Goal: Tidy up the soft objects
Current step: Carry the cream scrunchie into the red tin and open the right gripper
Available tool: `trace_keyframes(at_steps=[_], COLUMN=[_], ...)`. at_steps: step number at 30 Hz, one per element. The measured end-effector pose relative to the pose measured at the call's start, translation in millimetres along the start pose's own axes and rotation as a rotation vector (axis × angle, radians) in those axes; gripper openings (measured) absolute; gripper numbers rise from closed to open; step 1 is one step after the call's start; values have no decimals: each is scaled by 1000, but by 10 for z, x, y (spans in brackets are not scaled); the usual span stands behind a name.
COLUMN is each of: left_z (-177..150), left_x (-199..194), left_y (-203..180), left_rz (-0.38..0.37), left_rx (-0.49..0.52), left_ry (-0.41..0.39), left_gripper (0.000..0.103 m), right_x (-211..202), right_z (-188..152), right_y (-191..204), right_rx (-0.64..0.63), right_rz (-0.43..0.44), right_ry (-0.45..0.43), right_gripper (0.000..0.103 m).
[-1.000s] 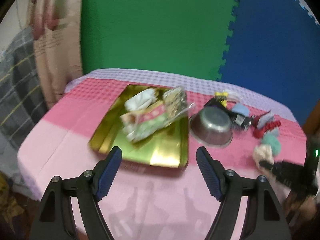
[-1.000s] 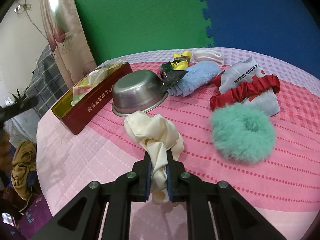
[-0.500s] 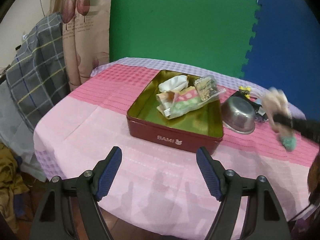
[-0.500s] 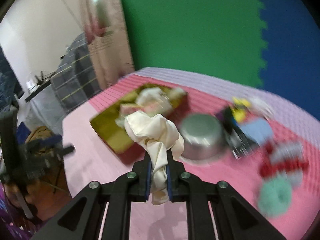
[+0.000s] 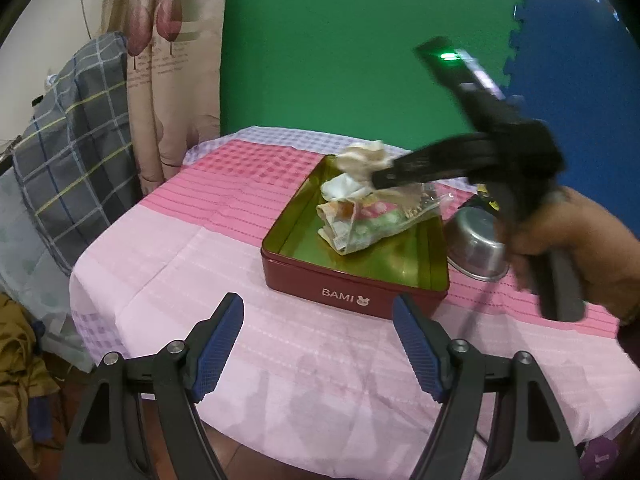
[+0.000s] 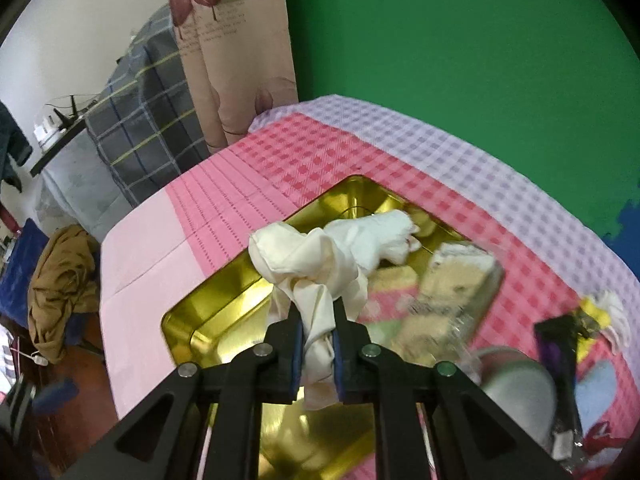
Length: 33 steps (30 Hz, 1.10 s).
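My right gripper (image 6: 316, 340) is shut on a cream scrunchie (image 6: 308, 264) and holds it above the far part of the red tin (image 5: 352, 296) with the gold inside (image 6: 224, 312). In the left wrist view the right gripper (image 5: 380, 176) reaches in from the right with the scrunchie (image 5: 362, 158) over the tin. A white cloth (image 6: 384, 236) and plastic-wrapped soft items (image 5: 368, 224) lie in the tin. My left gripper (image 5: 318, 344) is open and empty, low in front of the tin.
A steel bowl (image 5: 476, 248) stands right of the tin on the pink checked tablecloth (image 5: 200, 256). A blue cloth (image 6: 596, 388), a red scrunchie (image 6: 600, 440) and a yellow toy (image 6: 596, 308) lie at the right. A chair with a plaid cloth (image 5: 68, 148) stands at the left.
My right gripper has lifted the cream scrunchie off the table and carried it left, over the tin. My left gripper has pulled back and stayed open.
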<state>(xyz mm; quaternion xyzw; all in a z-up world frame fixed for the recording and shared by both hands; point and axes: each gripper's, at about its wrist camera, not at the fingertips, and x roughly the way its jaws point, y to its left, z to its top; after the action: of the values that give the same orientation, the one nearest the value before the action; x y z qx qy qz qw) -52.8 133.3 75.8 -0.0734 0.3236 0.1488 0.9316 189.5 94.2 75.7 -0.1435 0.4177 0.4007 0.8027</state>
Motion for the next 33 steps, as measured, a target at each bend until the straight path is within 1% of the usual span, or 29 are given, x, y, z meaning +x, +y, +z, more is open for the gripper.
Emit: trace_keyframes(at_steps=[5,9,12,16,21,24,26,27,28,29,30,33], left_z=[8,24,29,7,-18,-19,-23,-26,-29,-29,-29,-34], left_x=[4,24,49,114,156,178,187,191,195,198,202,212], left_y=[23,77,100,103,78,74,74,74,75,78,81,81], left_rz=[-7,-24,-17,-16,6,14,20,23,23,23,24,25], left_rx=[-2,-32,-29,-27,-9,-3,1,1,1,0,-1,0], left_ry=[6,16,23,57,78,86,91,93,96,98,100,106], left_gripper=[74,74,75,79,84,85,85,85,86,86,86,87], right_x=[317,464,571,657,711,700,684,675,652,637,611,530], right_z=[73,83,98,104,118,120,114,115,116,115,112,82], right_y=[47,84,86,113,211,236,234,228,216,210,202,200], right_rx=[37,39,44,39,-10,-23,-20,-13,1,9,17,9], right_rz=[-7,-21,-25,-31,-60,-65,-68,-66,-67,-70,-74,-93], right_ry=[50,79,104,117,122,118,116,117,115,112,107,85], right_gripper=[12,12,12,12,12,15,18,24,33,38,46,48])
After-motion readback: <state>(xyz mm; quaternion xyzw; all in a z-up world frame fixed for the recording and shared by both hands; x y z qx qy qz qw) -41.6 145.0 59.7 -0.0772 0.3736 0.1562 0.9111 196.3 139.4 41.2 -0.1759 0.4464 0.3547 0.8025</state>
